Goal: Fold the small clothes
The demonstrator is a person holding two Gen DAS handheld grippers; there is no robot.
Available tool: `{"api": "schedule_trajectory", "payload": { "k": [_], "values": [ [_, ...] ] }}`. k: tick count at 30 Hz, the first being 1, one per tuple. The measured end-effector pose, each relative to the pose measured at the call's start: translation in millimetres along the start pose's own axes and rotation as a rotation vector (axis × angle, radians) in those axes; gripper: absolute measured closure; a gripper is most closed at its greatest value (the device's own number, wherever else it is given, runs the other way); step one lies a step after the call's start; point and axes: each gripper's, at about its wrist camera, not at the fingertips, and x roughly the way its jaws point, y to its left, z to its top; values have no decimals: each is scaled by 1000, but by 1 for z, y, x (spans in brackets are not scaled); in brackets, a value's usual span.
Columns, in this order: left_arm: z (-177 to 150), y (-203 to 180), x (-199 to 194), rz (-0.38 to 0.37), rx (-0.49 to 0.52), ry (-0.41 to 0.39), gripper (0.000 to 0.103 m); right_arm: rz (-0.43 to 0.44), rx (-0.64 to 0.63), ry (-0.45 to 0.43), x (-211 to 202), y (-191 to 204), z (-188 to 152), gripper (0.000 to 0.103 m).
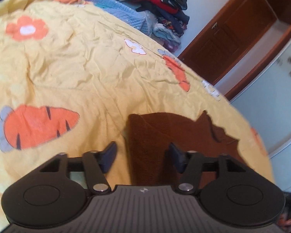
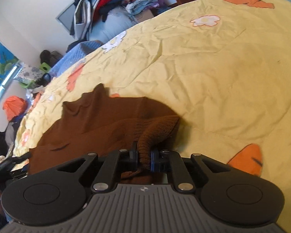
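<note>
A small brown knitted garment (image 1: 164, 134) lies on a yellow bed cover (image 1: 77, 73) printed with orange carrots and flowers. In the left wrist view my left gripper (image 1: 142, 155) is open just above the garment's near edge, one finger over the cover and one over the cloth, holding nothing. In the right wrist view my right gripper (image 2: 143, 155) is shut on a ribbed edge of the brown garment (image 2: 106, 120) and lifts that fold off the rest, which lies flat on the bed cover (image 2: 213, 68).
A pile of folded and loose clothes (image 1: 161, 2) is stacked past the far edge of the bed, also in the right wrist view (image 2: 110, 2). A blue quilted blanket (image 1: 122, 11) lies beside it. A brown wooden door (image 1: 229, 38) is at the right.
</note>
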Motion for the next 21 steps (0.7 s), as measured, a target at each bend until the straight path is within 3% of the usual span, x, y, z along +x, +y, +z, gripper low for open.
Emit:
{"api": "schedule_trajectory", "payload": {
  "k": [2, 7, 8, 12, 14, 19, 21],
  "values": [
    [1, -6, 2, 60, 70, 2, 72, -10, -19, -2, 1, 4, -1, 86],
    [-2, -11, 4, 129, 159, -9, 84, -34, -77, -56, -12, 12, 2, 86],
    [-3, -12, 4, 136, 177, -16, 85, -68, -71, -9, -2, 6, 5, 90],
    [-7, -16, 3, 151, 224, -26, 86, -28, -69, -49, -9, 9, 4, 87],
    [-6, -16, 4, 154, 237, -23, 87, -74, -87, -10, 1, 8, 1, 88],
    [-7, -17, 4, 165, 275, -27, 93, -37, -71, -58, -11, 9, 0, 87],
    [-9, -18, 5, 171, 297, -39, 94, -72, -69, -21, 0, 1, -2, 92]
  ]
}}
